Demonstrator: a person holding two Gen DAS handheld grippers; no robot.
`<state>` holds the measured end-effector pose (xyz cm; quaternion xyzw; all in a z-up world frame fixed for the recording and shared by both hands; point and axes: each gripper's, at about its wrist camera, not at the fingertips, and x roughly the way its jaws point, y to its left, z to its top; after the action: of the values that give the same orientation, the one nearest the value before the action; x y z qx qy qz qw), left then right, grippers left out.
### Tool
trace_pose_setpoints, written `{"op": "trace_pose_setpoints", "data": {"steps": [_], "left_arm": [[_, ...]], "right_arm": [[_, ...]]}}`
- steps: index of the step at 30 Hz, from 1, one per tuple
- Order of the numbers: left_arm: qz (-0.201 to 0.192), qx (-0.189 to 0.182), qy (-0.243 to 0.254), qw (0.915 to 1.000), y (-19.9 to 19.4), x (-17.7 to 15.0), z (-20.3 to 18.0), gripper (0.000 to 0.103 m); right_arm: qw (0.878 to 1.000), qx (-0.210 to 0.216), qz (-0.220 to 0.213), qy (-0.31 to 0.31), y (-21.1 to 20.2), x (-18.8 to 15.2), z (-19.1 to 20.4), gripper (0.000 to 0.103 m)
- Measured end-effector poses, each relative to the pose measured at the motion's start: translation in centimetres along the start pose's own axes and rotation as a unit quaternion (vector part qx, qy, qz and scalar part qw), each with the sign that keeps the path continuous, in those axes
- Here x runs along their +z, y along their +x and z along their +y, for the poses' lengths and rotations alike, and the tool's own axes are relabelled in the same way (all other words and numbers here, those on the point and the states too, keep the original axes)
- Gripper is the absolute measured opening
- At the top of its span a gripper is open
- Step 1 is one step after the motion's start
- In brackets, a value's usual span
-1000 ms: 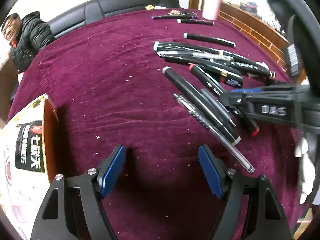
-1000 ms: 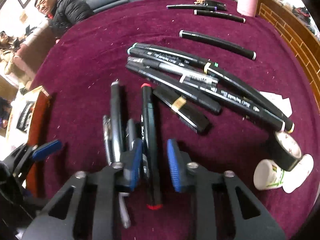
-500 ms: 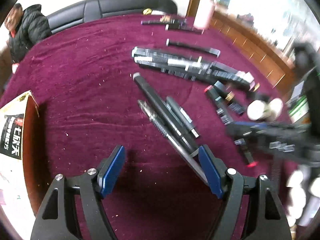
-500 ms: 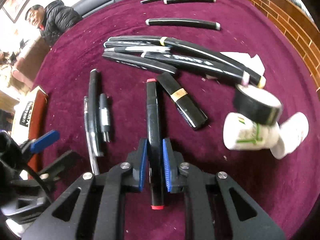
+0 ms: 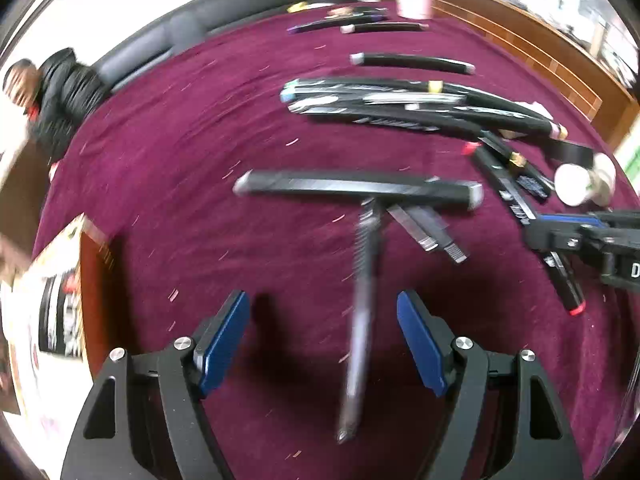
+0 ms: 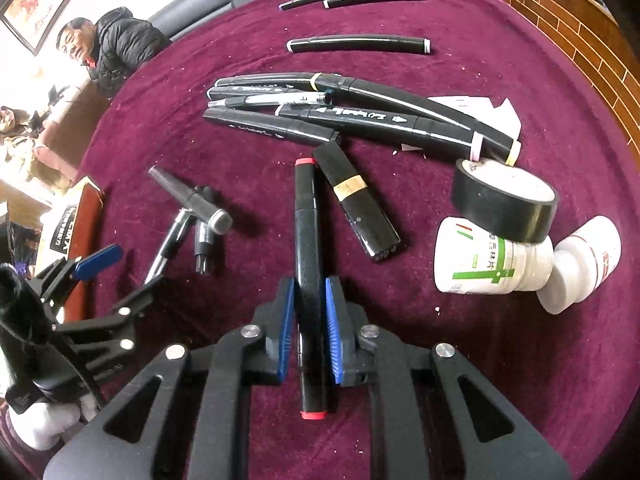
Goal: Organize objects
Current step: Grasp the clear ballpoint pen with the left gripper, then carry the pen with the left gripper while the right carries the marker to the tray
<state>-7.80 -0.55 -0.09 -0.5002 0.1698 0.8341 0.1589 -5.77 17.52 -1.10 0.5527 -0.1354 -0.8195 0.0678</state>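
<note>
My right gripper (image 6: 307, 330) is clamped on the black marker with red ends (image 6: 306, 240), its blue pads pressing both sides of the barrel while the marker runs straight ahead from me, one red end behind the fingers, the other out front over the maroon cloth (image 6: 460, 32). Just right of its far half lies a short black marker with a tan band (image 6: 354, 200); further right a roll of black tape (image 6: 504, 200) rests on a white bottle (image 6: 488, 264). Ahead sits a heap of black markers (image 6: 352, 110). My left gripper (image 5: 323, 336) stands wide, holding nothing, with a blurred grey pen (image 5: 362, 320) between its fingers and a thick black marker (image 5: 356, 188) lying crosswise beyond
</note>
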Motion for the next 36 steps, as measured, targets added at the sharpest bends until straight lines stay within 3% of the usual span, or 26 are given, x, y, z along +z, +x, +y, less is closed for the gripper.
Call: {"op": "trace_pose_setpoints", "data": {"steps": [3,5,7,12,25,29,36], "left_arm": [[-0.011,0.005,0.028,0.9995,0.4,1.0,-1.5,0.065],[-0.011,-0.051,0.024,0.9983,0.3,0.9,-1.6,0.024],[-0.007,-0.064,0.034,0.9973,-0.1,0.6,-1.9,0.007],[-0.011,-0.096,-0.019,0.9951,-0.9,-0.7,0.1,0.007],[-0.090,-0.146,-0.129,0.9767,-9.9,-7.4,6.9,0.007],[-0.107,-0.143,-0.156,0.9715,-12.3,-9.8,9.4,0.007],[-0.127,-0.098,-0.211,0.9642,-15.0,-13.8,15.1,0.007]], "right_arm": [[1.000,-0.013,-0.002,-0.006,0.2,0.1,0.5,0.013],[0.999,-0.027,-0.007,-0.020,0.4,0.2,1.1,0.013],[0.998,-0.042,-0.012,-0.035,0.4,0.1,1.6,0.013],[0.999,-0.042,-0.015,-0.029,0.2,-0.2,1.4,0.013],[0.997,0.068,-0.025,0.000,-4.8,-3.7,2.3,0.013],[0.995,0.098,-0.029,-0.022,-6.4,-4.5,5.5,0.013],[0.983,0.162,-0.002,-0.081,-6.0,-5.1,13.8,0.013]]}}
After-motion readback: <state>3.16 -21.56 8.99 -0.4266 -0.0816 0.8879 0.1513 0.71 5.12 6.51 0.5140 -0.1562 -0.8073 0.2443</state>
